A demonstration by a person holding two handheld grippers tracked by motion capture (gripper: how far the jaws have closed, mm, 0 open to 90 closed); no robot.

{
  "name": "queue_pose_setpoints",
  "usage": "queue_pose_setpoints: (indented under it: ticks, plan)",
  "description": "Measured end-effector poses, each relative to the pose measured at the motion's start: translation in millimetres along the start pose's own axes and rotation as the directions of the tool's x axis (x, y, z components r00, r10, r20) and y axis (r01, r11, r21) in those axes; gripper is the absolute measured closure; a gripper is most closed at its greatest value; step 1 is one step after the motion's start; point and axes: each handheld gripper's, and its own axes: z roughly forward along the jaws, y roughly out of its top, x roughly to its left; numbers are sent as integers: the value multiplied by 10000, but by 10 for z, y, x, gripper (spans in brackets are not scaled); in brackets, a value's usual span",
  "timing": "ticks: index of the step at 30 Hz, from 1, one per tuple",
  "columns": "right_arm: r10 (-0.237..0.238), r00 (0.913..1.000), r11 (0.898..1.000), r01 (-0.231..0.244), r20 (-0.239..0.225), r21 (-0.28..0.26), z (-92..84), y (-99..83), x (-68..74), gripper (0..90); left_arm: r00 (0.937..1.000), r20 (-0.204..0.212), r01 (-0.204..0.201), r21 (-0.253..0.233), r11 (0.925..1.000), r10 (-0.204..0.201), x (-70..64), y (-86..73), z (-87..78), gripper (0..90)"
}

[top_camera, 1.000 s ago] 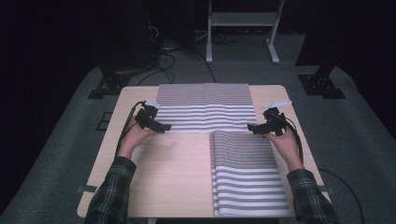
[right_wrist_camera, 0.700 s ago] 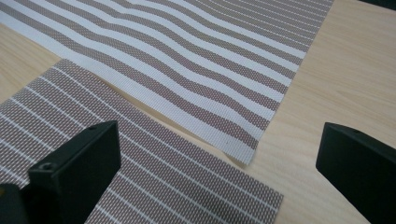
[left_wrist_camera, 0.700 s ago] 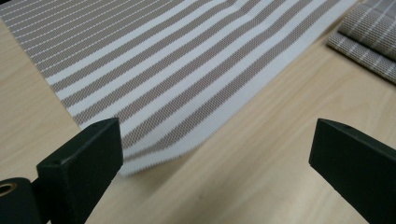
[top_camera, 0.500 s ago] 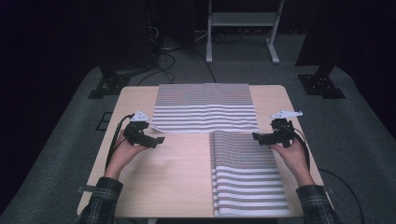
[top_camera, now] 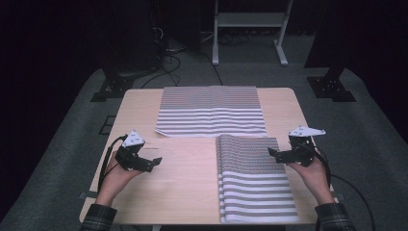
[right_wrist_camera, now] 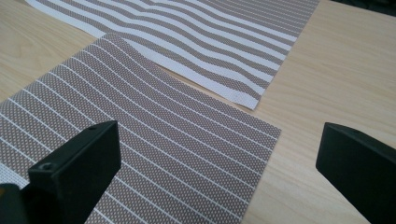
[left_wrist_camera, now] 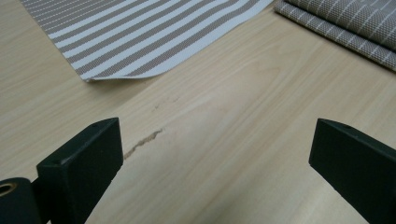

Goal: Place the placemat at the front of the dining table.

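a: high view first, where are your tongs? your left gripper (top_camera: 155, 162) hovers over bare wood near the table's (top_camera: 139, 103) left edge, pointing inward, and your right gripper (top_camera: 272, 153) sits near the right edge, with its tips at the right side of the folded mat (top_camera: 252, 180).

b: and how do they stand?

a: left gripper view has your two black jaws set wide, with only pale wood and a small dark scuff (left_wrist_camera: 142, 141) between them. right gripper view has them wide too, holding nothing; one jaw hangs over the folded mat (right_wrist_camera: 154, 140), the other over wood past its corner.

b: where is the cloth work lying?

a: the folded mat lies on the right half, running down to the table's near edge. the flat striped mat (top_camera: 210, 110) lies spread along the far edge, at the middle. its near edge and the folded mat's far edge lie just beside each other; you cannot tell whether they touch.
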Motion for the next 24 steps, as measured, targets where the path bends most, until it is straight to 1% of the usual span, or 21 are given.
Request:
queue_pose_setpoints:
  ticks: [3,5,9,14,18,21,24]
  plan:
    - [-18,10000,10000,18,-58,-24,-47,-62,-1,0,10000,-43,-11,-82,10000,10,-68,-72,-66,20]
    - [71,9998,10000,-72,-187,-51,-95,-114,3,0,9997,-188,-124,-47,9999,123,-124,-132,-100,20]
    - [47,9997,9998,-52,-253,-208,-188,-224,18,0,9996,-199,-202,91,9998,204,-202,-244,-130,20]
    - [-106,9999,9997,103,-120,-223,-284,-373,18,0,9992,-220,-314,258,9992,320,-283,-375,-150,20]
    - [-41,10000,9999,42,54,-119,-343,-519,-5,0,9987,-269,-430,517,9977,444,-334,-467,-161,20]
    - [2,9999,10000,-3,146,29,-377,-610,-24,0,9988,-287,-383,611,9974,401,-357,-533,-173,20]
    - [119,9997,9999,-120,228,41,-426,-702,-48,0,9988,-322,-345,760,9965,371,-373,-616,-187,19]
